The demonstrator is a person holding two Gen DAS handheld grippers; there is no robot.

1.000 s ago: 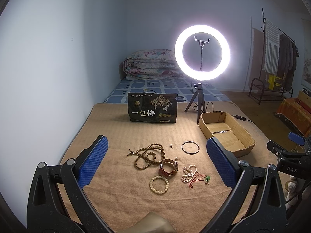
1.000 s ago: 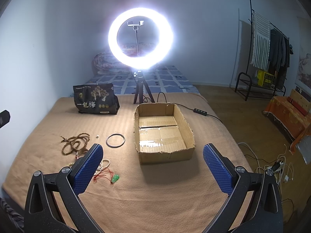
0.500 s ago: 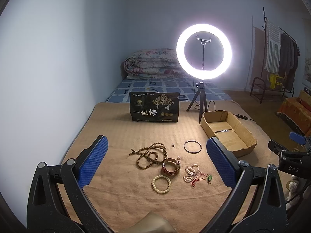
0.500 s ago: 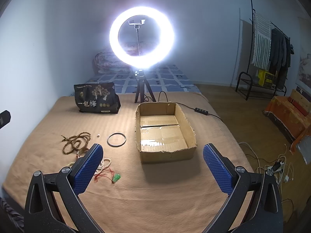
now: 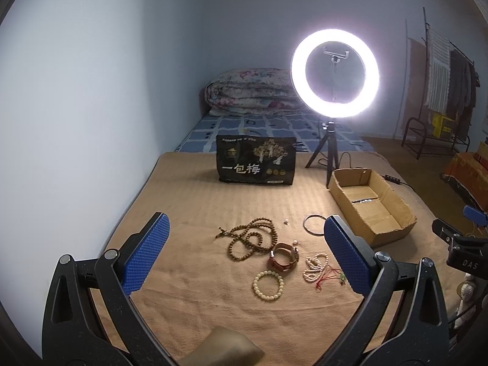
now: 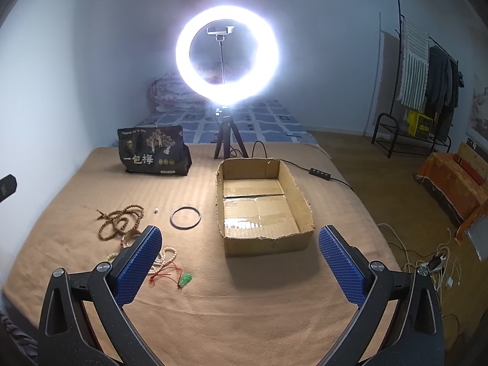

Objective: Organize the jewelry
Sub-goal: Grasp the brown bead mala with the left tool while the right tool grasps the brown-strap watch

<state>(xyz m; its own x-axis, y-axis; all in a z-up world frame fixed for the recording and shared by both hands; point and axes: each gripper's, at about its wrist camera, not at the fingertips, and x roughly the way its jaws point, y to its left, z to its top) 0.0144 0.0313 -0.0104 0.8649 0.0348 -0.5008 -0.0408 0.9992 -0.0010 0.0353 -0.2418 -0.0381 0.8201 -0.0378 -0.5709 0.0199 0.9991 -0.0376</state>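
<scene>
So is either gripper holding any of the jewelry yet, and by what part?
Nothing is held. The left gripper and right gripper both have their jaws wide open above the blanket, and the jewelry lies loose on it.

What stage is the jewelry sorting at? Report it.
Nothing is done: the brown cardboard box holds no jewelry. Nothing is in hand: left gripper and right gripper are open. The wooden bead necklace, thin black bangle and cream bead bracelet lie on the blanket.

black bag [image 5: 255, 160]: "一包梅" is printed in big white characters across the front; the smaller print above can't be made out
right gripper [image 5: 466, 245]: "DAS" is marked in white on its black body
</scene>
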